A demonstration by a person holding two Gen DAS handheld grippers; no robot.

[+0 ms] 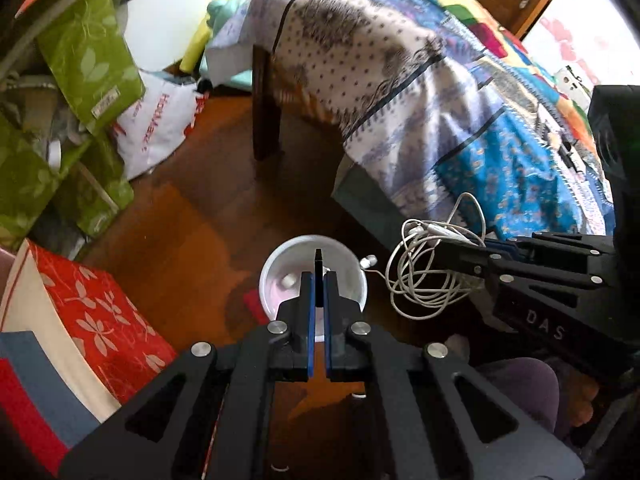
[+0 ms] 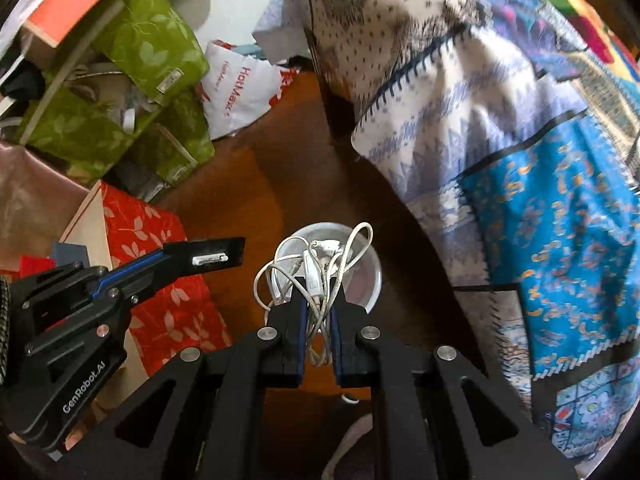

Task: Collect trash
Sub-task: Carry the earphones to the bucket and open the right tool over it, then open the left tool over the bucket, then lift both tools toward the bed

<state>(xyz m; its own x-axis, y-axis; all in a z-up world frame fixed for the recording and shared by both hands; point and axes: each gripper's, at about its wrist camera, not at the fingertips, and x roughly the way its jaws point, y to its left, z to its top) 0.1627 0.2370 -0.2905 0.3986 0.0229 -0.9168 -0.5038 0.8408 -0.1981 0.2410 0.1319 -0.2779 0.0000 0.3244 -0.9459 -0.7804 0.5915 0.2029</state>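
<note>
A white round bin (image 1: 352,276) stands on the wooden floor below both grippers; it also shows in the right wrist view (image 2: 370,276). My left gripper (image 1: 319,280) is shut on a thin flat black card (image 1: 318,276), held edge-on above the bin; from the right wrist view the card (image 2: 208,258) shows a white label. My right gripper (image 2: 319,296) is shut on a tangled bundle of white earphones (image 2: 316,276) above the bin; in the left wrist view the earphones (image 1: 424,276) hang right of the bin.
A bed with patterned blue and white covers (image 1: 460,120) fills the right. Green leaf-print bags (image 1: 88,60), a white HotMaxx bag (image 1: 156,128) and a red leaf-print bag (image 1: 100,320) crowd the left. Brown wooden floor (image 1: 200,220) lies between.
</note>
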